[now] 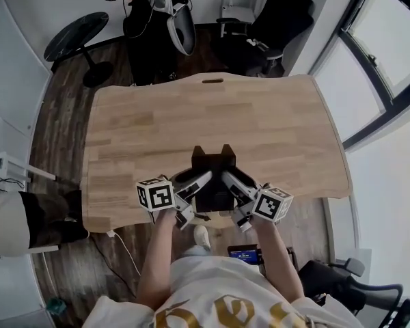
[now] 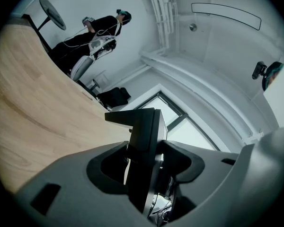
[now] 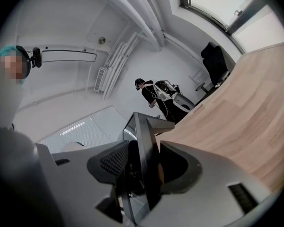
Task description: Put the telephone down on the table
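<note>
Seen from the head view, the matt black, angular plastic telephone [image 1: 214, 182] is at the 6 o'clock edge of the pale, grained wooden table [image 1: 212, 125]. The left gripper [image 1: 199, 183] is at its 9 o'clock side and the right gripper [image 1: 230, 182] at 3 o'clock. I cannot tell whether it touches the wood. Only the gripper views show the grip: each pair of grey moulded jaws is clenched on the telephone's thin slab edge. They also show white ceiling pipes [image 2: 158, 13].

Left gripper [image 2: 144, 174] jaws clamp telephone [image 2: 144, 141].
</note>
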Demonstrator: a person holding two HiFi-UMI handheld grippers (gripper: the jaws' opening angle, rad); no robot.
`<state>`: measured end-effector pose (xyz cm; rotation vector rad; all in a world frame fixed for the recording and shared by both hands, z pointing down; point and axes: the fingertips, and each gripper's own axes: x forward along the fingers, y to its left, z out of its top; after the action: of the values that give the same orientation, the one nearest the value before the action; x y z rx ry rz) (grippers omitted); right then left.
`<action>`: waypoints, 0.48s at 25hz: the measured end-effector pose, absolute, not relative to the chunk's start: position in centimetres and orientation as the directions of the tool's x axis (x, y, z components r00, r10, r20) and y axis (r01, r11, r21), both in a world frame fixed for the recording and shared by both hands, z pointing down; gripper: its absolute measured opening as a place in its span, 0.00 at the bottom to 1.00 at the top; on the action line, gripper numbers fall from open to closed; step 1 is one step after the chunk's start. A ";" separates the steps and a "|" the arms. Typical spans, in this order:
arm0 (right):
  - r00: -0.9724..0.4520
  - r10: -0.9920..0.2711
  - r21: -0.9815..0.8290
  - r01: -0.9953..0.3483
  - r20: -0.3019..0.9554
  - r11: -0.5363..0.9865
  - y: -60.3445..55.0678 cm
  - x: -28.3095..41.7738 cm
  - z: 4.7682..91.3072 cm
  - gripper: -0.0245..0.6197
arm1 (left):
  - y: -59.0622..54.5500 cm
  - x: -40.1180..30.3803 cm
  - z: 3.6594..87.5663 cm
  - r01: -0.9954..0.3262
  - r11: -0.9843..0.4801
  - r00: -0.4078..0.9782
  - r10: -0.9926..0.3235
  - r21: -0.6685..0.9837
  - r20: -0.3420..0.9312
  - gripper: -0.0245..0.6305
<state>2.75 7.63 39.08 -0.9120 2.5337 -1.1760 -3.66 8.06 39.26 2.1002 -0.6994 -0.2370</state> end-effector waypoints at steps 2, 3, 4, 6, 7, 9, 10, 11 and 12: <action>-0.779 -0.622 -0.747 -0.457 0.075 0.483 6.5 2.7 39.3 0.35 | 6.8 -3.7 39.4 -0.387 -0.454 0.830 -0.550 0.803 0.089 0.36; -0.776 -0.627 -0.748 -0.459 0.074 0.480 6.0 2.7 39.3 0.35 | 6.3 -3.8 39.5 -0.385 -0.457 0.833 -0.545 0.802 0.090 0.36; -0.772 -0.631 -0.748 -0.462 0.073 0.478 5.5 2.6 39.3 0.35 | 5.8 -3.8 39.5 -0.383 -0.460 0.836 -0.541 0.801 0.090 0.36; -0.764 -0.641 -0.746 -0.469 0.074 0.472 4.6 2.4 39.3 0.35 | 4.8 -4.1 39.5 -0.382 -0.466 0.841 -0.533 0.798 0.091 0.36; -0.759 -0.647 -0.746 -0.473 0.074 0.469 4.3 2.3 39.2 0.35 | 4.4 -4.3 39.4 -0.380 -0.470 0.845 -0.527 0.796 0.092 0.36; -0.749 -0.658 -0.745 -0.480 0.073 0.463 3.7 2.3 39.1 0.35 | 3.7 -4.2 39.1 -0.374 -0.480 0.853 -0.514 0.794 0.091 0.36; -0.746 -0.662 -0.743 -0.483 0.072 0.463 3.5 2.4 38.9 0.35 | 3.5 -4.1 39.0 -0.370 -0.485 0.856 -0.509 0.792 0.089 0.36; -0.743 -0.665 -0.741 -0.486 0.071 0.463 3.2 2.5 38.7 0.35 | 3.2 -4.0 38.8 -0.368 -0.490 0.858 -0.506 0.791 0.086 0.36; -0.741 -0.668 -0.739 -0.488 0.070 0.465 3.0 2.6 38.5 0.35 | 2.9 -3.9 38.6 -0.365 -0.493 0.860 -0.504 0.789 0.083 0.36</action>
<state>2.63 2.96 38.50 -0.9981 2.4848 -1.1405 -3.94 2.90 38.62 2.1417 -0.6288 -0.1985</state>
